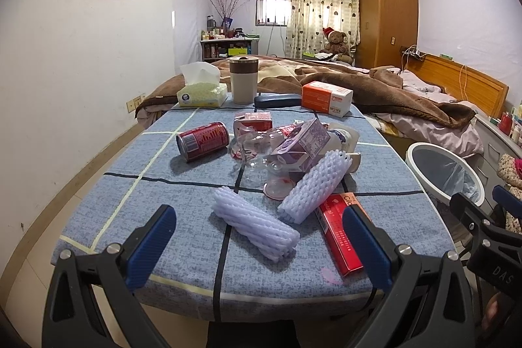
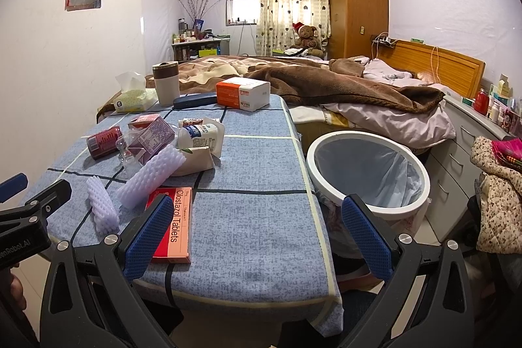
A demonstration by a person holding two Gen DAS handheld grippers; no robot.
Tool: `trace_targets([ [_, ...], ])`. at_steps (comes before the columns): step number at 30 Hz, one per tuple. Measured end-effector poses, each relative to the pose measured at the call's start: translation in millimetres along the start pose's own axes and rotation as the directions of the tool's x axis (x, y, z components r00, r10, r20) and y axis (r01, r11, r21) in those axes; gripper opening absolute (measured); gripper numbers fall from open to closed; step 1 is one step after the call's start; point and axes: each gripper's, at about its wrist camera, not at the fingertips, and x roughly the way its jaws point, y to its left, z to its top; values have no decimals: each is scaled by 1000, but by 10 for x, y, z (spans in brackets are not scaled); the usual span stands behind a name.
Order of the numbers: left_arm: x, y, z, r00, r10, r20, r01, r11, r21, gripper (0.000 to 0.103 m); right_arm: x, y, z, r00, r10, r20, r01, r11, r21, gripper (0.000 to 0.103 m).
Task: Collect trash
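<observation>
- The left tool (image 1: 257,245) hovers above the near edge of the tabletop (image 1: 391,234), its blue fingers (image 1: 151,245) spread wide with nothing between them.
- The right tool (image 2: 257,237) is spread just as wide and empty, over the near right part of the tabletop (image 2: 261,217).
- The trash lies in a loose heap in the middle of the blue checked cloth.
- Two white foam net sleeves sit closest: one (image 1: 256,229) lies alone between the left tool's fingers in its view, the other (image 1: 314,186) leans up against the heap.
- A red tablet box (image 2: 173,225) lies flat at the near edge, touching the second sleeve's lower end.
- A red can (image 1: 202,141) lies on its side at the left of the heap.
- A crushed clear plastic bottle (image 1: 257,149) sits beside a purple carton (image 1: 305,142), a small red carton (image 1: 254,120) and a white bottle (image 2: 202,134).
- A white round bin (image 2: 368,175) with a pale blue liner stands on the floor just beside the tabletop's right edge.
- Along the far edge stand a tissue box (image 1: 202,92), a cream and brown cup (image 1: 244,80), a dark case (image 1: 277,101) and an orange and white box (image 1: 326,97).
- A bed (image 2: 359,93) with a brown blanket lies behind.
</observation>
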Motion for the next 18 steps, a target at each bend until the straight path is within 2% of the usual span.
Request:
trace_targets([
  [18,-9,23,-2,1000,1,1,-1,1000,-7,103,-13,-11,-4,1000,-1,5,1,1000,-1,103],
])
